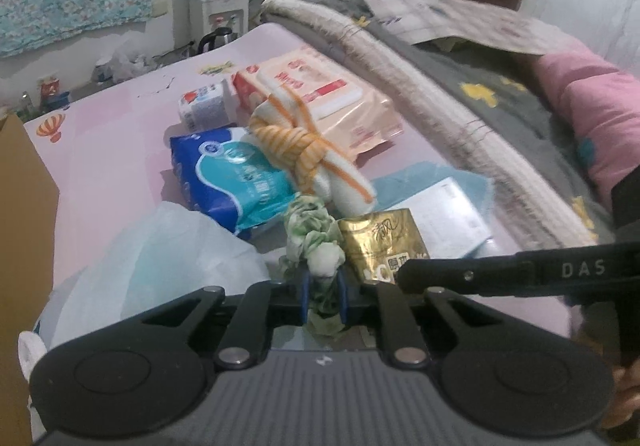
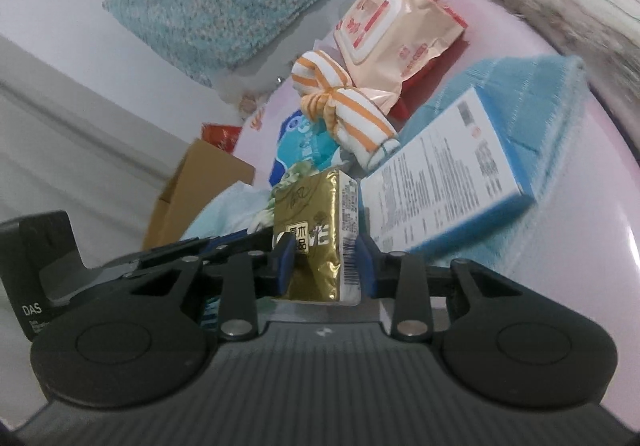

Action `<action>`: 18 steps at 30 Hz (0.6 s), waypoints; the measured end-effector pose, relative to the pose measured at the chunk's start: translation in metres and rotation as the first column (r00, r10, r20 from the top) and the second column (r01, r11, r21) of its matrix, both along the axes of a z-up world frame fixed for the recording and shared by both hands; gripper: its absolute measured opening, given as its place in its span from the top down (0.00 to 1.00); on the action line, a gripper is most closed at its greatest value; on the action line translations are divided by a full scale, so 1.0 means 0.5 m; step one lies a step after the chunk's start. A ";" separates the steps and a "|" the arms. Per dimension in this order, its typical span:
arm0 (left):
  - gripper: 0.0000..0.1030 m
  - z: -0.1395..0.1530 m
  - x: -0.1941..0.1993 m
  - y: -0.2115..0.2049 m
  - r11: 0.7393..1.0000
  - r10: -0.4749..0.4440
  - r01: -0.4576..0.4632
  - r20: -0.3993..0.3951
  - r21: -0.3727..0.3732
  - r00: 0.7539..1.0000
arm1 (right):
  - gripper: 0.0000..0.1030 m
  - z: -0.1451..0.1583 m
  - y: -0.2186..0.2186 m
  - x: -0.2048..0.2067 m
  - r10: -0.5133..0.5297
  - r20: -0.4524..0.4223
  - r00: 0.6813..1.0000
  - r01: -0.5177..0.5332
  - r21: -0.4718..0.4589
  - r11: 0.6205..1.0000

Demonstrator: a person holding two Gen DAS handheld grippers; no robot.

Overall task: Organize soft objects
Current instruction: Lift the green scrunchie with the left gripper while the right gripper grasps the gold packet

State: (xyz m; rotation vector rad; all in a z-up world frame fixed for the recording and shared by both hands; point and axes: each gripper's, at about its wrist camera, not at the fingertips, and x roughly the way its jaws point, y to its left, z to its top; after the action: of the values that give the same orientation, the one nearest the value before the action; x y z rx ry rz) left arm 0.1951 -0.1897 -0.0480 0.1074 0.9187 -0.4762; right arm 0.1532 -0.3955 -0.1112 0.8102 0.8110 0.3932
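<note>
Soft goods lie on a pink mat [image 1: 112, 133]. In the left wrist view my left gripper [image 1: 324, 296] is shut on a green-and-white knotted cloth [image 1: 314, 234], which stands up between the blue pads. Beside it sits a gold tissue pack [image 1: 382, 242], and a black finger of the other gripper reaches in from the right and touches it. In the right wrist view my right gripper [image 2: 326, 266] is shut on that gold tissue pack [image 2: 314, 230], with both blue pads pressing its sides. An orange-striped knotted towel [image 1: 308, 149] rests behind, between a blue tissue pack [image 1: 228, 177] and a peach wipes pack [image 1: 320, 97].
A white-and-blue box [image 2: 444, 173] lies on a light blue cloth [image 2: 532, 97] at the right. A crumpled white plastic bag [image 1: 160, 258] sits at the left front, a cardboard box [image 1: 20, 205] at the mat's left edge. Rolled bedding [image 1: 460, 97] borders the right side.
</note>
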 end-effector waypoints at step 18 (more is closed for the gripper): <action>0.87 0.191 -0.170 0.147 0.978 0.098 -0.063 0.171 -0.198 0.980 | 0.69 0.184 0.102 -0.136 0.018 0.199 0.980 -0.026 0.038 0.999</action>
State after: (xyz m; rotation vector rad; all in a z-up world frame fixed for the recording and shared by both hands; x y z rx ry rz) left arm 0.1100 -0.1162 0.0473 -0.0623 0.6935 -0.4690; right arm 0.0851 -0.3446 -0.0190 0.7859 0.6277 0.5033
